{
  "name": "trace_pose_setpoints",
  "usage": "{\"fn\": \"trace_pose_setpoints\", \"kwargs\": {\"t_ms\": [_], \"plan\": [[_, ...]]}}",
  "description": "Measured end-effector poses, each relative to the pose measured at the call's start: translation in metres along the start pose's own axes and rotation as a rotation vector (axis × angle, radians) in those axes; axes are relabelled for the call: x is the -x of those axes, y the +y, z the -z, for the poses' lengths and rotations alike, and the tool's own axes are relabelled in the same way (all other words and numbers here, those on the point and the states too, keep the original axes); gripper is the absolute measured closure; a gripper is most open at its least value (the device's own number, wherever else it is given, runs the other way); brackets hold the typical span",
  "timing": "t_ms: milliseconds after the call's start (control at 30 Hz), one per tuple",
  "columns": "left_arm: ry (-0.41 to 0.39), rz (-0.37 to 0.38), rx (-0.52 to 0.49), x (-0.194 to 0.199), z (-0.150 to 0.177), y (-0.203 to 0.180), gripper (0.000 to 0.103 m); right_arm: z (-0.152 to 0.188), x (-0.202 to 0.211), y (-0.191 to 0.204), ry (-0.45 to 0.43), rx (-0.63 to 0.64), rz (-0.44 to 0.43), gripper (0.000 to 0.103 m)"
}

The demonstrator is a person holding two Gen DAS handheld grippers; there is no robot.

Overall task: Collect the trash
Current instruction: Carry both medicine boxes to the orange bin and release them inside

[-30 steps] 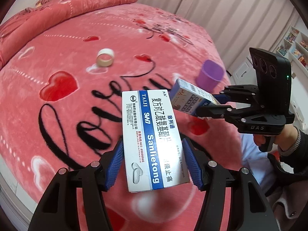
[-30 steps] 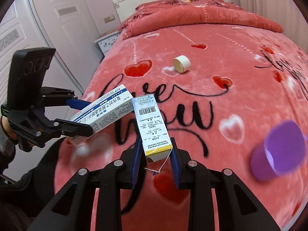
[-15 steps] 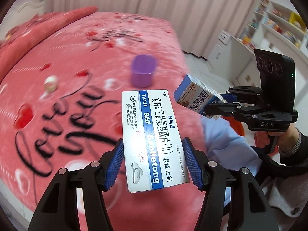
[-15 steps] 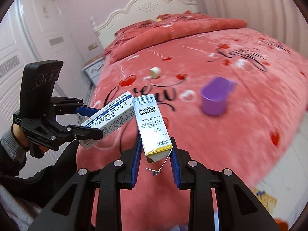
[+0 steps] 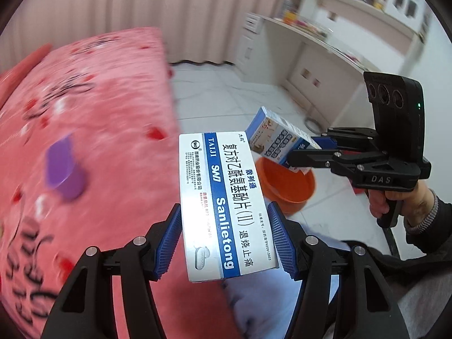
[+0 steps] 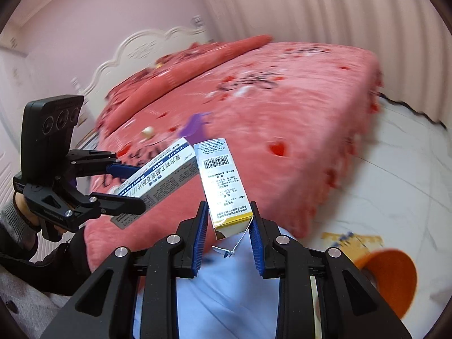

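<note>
My left gripper (image 5: 224, 209) is shut on a white and blue medicine box (image 5: 223, 206), held upright between its blue pads. My right gripper (image 6: 228, 212) is shut on a narrow carton with a barcode (image 6: 223, 183), a thread dangling from its lower end. In the left wrist view that right gripper (image 5: 308, 152) and its carton (image 5: 276, 141) hang over an orange basin (image 5: 291, 197) on the tiled floor. In the right wrist view the left gripper (image 6: 127, 186) carries its box (image 6: 161, 180) at the left, and the basin (image 6: 395, 282) sits at the lower right.
A purple cup (image 5: 63, 169) and a tape roll (image 6: 147, 132) lie on the pink bed (image 5: 113, 113). A white desk with shelves (image 5: 325, 56) lines the far wall. Cardboard (image 6: 350, 243) lies on the floor by the basin. A person's light-blue lap (image 6: 226, 296) is below.
Both grippers have swung off the bed toward the floor, each keeping its box. The orange basin has come into view, and the cup and tape roll have slid away to the left.
</note>
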State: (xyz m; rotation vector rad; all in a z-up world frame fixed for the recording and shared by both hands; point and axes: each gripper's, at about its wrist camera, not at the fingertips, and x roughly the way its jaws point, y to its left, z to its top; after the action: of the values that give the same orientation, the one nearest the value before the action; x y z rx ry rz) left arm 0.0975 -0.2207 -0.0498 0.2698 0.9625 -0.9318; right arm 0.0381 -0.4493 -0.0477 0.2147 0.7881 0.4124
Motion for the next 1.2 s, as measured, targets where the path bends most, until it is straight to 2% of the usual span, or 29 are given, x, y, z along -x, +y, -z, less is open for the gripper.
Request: {"fn": "trace_pose_setpoints", "kwargs": {"t_ms": [367,500,667,767,967,1133,1167,1200], "plan": [[0.1,0.182,-0.202,-0.102,-0.067,-0.083,0.041,0.063,0.086,-0.124,-0.063,-0.258,0.241,0.074],[0.146,0.218,-0.246,-0.138,-0.082,-0.105,0.041,0.087,0.101,-0.161,-0.066,-0.336,0.308,0.074],[0.201,0.244,-0.271,-0.165,-0.086,-0.122,0.041,0.106,0.098,-0.197,-0.051,-0.401,0.376,0.071],[0.229,0.249,-0.279,-0.175,-0.088,-0.125,0.041,0.113,0.088,-0.213,-0.041,-0.443,0.378,0.053],[0.272,0.264,-0.293,-0.194,-0.094,-0.133,0.041,0.121,0.086,-0.227,-0.043,-0.47,0.357,0.052],[0.288,0.27,-0.311,-0.208,-0.097,-0.145,0.041,0.129,0.098,-0.231,-0.059,-0.501,0.373,0.051],[0.287,0.268,-0.316,-0.21,-0.099,-0.146,0.04,0.131,0.101,-0.232,-0.062,-0.509,0.377,0.051],[0.283,0.253,-0.321,-0.214,-0.1,-0.148,0.032,0.131,0.102,-0.233,-0.064,-0.514,0.379,0.051]]}}
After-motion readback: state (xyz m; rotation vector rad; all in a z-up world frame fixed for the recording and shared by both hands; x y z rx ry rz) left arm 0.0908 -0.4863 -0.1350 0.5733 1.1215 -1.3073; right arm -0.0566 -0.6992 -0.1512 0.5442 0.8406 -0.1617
